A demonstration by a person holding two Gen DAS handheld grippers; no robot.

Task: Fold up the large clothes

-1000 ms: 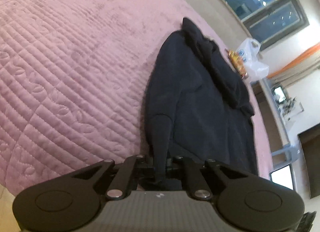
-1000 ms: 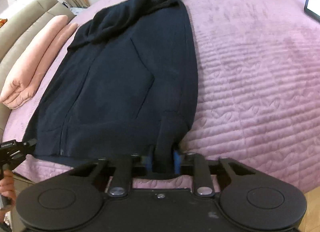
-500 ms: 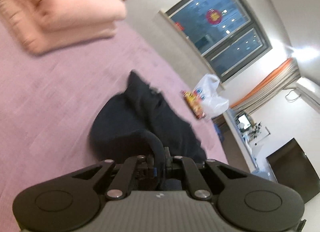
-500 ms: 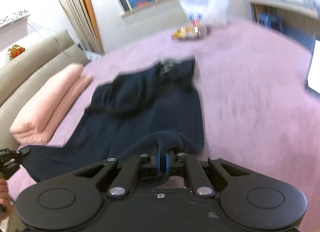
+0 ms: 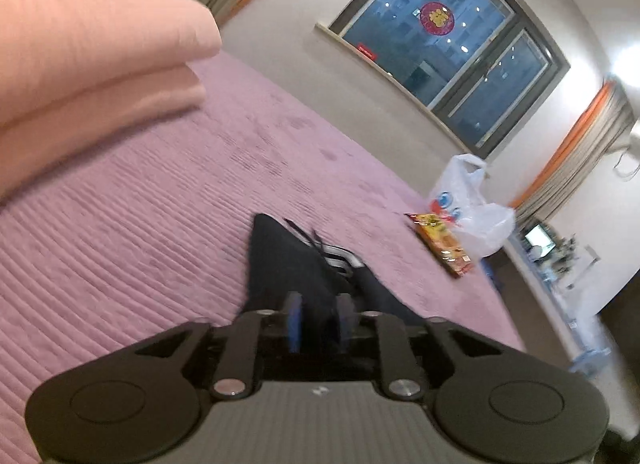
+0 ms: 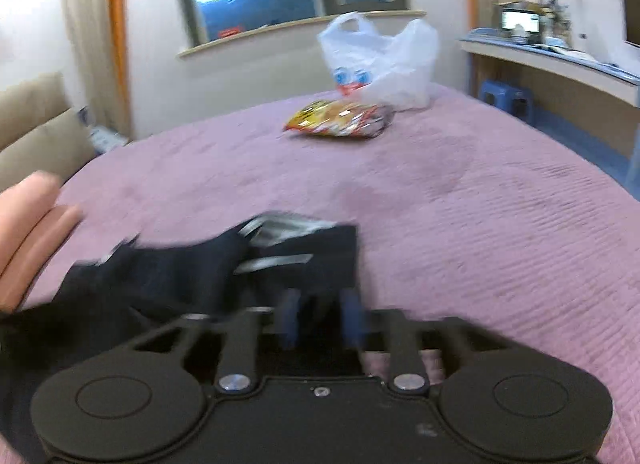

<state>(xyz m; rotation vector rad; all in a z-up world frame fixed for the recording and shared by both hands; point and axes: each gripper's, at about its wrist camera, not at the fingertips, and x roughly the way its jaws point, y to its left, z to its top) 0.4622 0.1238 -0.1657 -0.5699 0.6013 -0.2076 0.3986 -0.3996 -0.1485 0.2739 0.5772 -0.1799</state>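
Observation:
The dark navy hooded garment point(image 5: 280, 260) lies doubled over on the purple quilted bed point(image 5: 140, 244), with striped lining showing at its far end. My left gripper point(image 5: 319, 318) hovers over its near fold. The jaws are opening, and dark cloth lies slack between the blue pads without being pressed. In the blurred right wrist view the same garment point(image 6: 180, 276) spreads to the left. My right gripper point(image 6: 320, 318) is over its right edge, jaws opening wide, with dark fabric loose between the pads.
A folded pink blanket point(image 5: 92, 56) lies at the left of the bed point(image 6: 480, 204), also visible as pink blanket point(image 6: 24, 232). A snack packet point(image 6: 340, 120) and a white plastic bag point(image 6: 380, 64) sit at the far edge. A desk point(image 6: 560, 60) stands to the right.
Both grippers swept forward and upward with the garment's hem, laying it over toward the hood end. Both were shut on cloth before; now their jaws have parted and the fabric lies loose.

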